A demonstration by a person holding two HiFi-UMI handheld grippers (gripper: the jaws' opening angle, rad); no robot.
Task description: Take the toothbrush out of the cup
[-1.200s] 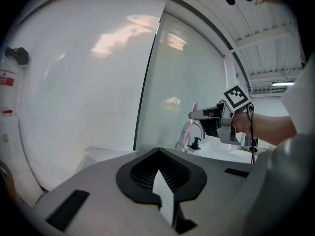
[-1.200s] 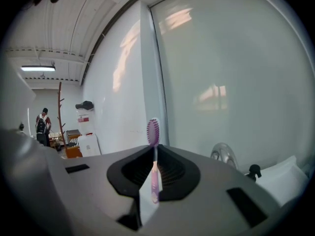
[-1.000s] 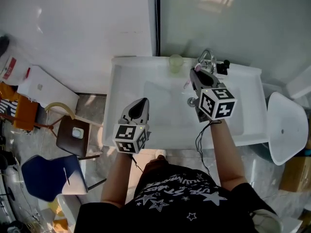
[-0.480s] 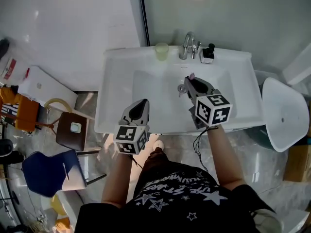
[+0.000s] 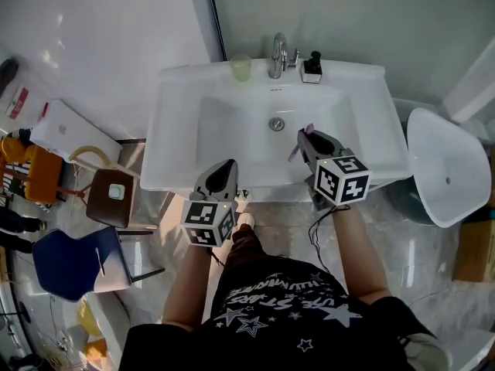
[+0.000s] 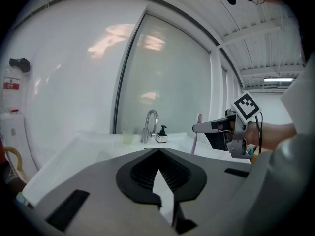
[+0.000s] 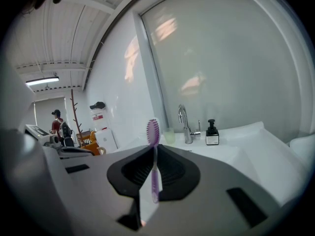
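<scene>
Head view: the right gripper (image 5: 306,141) sits over the front of the white sink (image 5: 176,130), at 4 o'clock from the drain (image 5: 276,124), and it has the purple toothbrush (image 5: 308,129). That puts the brush well apart from the pale green cup (image 5: 240,68), which stands on the back rim at 11 o'clock from the drain, just beside the faucet (image 5: 277,51), with nothing seen sticking out of it. So the brush looks clear of the cup, and the task reads as all but done. The left gripper (image 5: 225,165) hangs at 7 o'clock, off the sink's front edge. I judge it is parked out of the way, not needed here.

Left gripper view: its jaws meet at the tip, nothing between them. Over at 3 o'clock the right gripper carries the toothbrush upright.

Right gripper view: the jaws are nearly together, clamped on the toothbrush handle, bristle head up at 12 o'clock. It is a pinch partway down the handle, probably to keep the bristles off the pads. The cup stands far behind, near the faucet and the soap dispenser (image 7: 212,133).
</scene>
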